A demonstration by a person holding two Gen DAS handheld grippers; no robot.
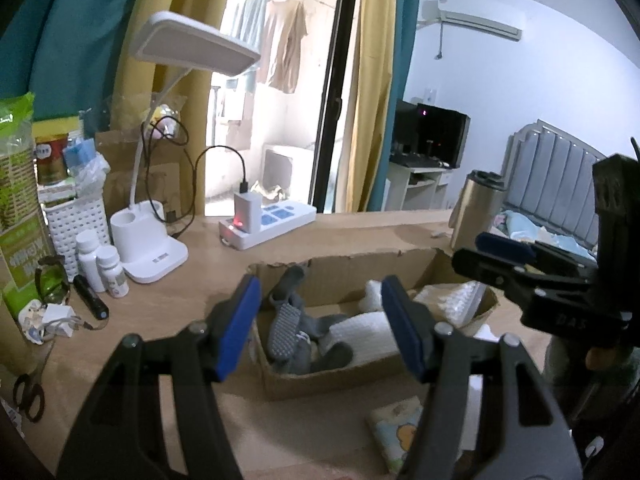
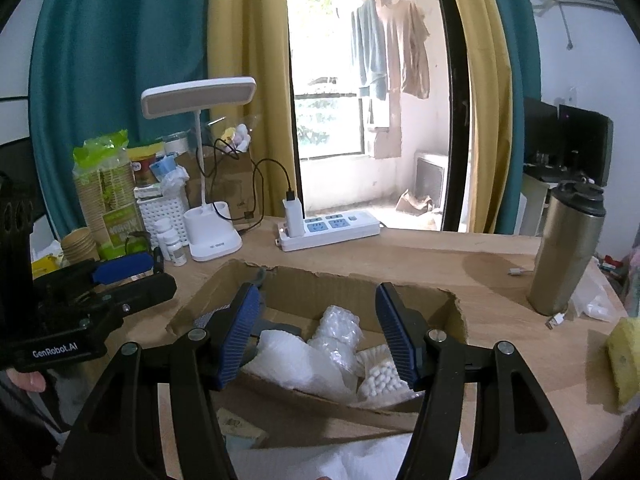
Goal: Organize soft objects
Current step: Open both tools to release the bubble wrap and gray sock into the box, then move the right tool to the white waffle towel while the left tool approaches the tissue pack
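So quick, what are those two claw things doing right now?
Left gripper: open, holding nothing, above the brown cardboard box.
Right gripper: open, holding nothing.

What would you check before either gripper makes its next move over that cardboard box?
1. Left gripper open and empty: ok.
2. Right gripper open and empty: ok.
3. Cardboard box open on top: ok.
4. Grey socks and bubble wrap inside the box: ok.
5. Yellow sponge put away: not ok, it lies on the table.
6. Room left in the box: cannot tell.
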